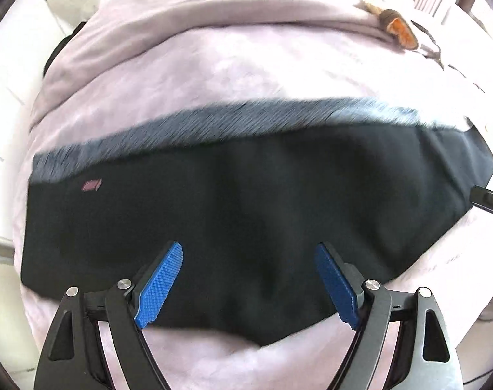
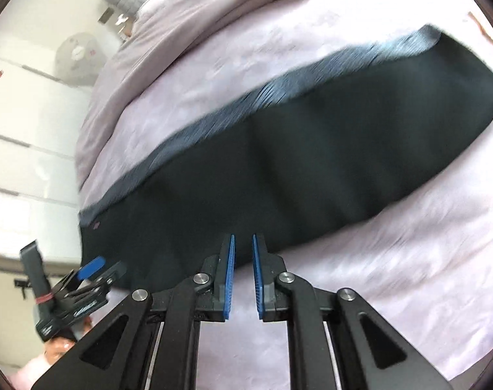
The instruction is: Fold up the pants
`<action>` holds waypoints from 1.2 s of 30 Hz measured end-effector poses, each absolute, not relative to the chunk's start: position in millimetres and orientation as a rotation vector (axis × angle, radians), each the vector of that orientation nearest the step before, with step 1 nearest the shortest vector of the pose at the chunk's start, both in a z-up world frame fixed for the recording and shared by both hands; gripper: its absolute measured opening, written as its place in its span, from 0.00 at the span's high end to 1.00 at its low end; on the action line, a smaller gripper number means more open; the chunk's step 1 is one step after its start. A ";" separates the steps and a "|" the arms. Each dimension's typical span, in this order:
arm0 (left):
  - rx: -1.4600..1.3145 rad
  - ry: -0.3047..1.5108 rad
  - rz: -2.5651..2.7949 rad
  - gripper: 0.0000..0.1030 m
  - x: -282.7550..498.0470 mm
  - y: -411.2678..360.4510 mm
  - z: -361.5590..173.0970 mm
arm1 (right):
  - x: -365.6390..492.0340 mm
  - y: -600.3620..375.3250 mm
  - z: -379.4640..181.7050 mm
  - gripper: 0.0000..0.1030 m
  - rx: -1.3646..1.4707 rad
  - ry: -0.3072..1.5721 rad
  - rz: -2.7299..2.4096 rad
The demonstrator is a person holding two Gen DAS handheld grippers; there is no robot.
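From the left wrist view, the pants (image 1: 246, 214) lie spread flat on a bed covered with a pale lilac bedsheet (image 1: 214, 74). They form one long, dark band running from the left edge of the bed to the right, with a lighter grey-blue ribbed strip (image 1: 214, 123) along the far edge and a small pink logo (image 1: 91, 185) near the left end. The left tongs (image 1: 248, 271) hang above the near edge of the pants with their blue pads spread wide apart; nothing is between them and they touch no cloth. At the far right edge a black part of the right tongs (image 1: 488, 200) shows just beside the right end of the pants. On the far side of the bed, beyond a rumpled fold of the sheet, lies a brown and orange plush toy (image 1: 399, 26).

From the right wrist view, the pants (image 2: 311, 149) run diagonally from lower left to upper right across the bedsheet (image 2: 393, 260), the ribbed strip (image 2: 279, 84) on the far side. The right tongs (image 2: 243, 279) are over the near edge of the pants, the blue pads nearly pressed together with only a narrow slit left, and no cloth pinched in it. At lower left the left tongs (image 2: 84, 279) appear, one blue pad (image 2: 90, 266) showing near the left end of the pants. White cabinet fronts (image 2: 28, 123) stand beyond the bed on the left
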State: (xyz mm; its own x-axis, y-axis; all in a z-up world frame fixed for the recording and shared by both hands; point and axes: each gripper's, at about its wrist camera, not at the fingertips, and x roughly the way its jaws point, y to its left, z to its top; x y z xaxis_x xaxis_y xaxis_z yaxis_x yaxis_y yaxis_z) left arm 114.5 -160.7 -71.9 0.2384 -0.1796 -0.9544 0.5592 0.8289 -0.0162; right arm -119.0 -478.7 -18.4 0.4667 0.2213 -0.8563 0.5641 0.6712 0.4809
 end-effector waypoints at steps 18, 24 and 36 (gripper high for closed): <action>0.439 1.202 -0.480 0.18 146.0 -351.7 -111.6 | -230.2 -706.5 -49.2 0.61 1.151 0.856 -0.800; 0.481 1.161 -0.467 0.17 143.0 -358.5 -115.1 | -226.5 -734.2 -42.0 0.85 1.152 0.771 -0.626; 0.454 1.119 -0.507 0.07 142.2 -364.8 -86.0 | -220.0 -728.9 -4.7 0.73 0.909 0.805 -0.713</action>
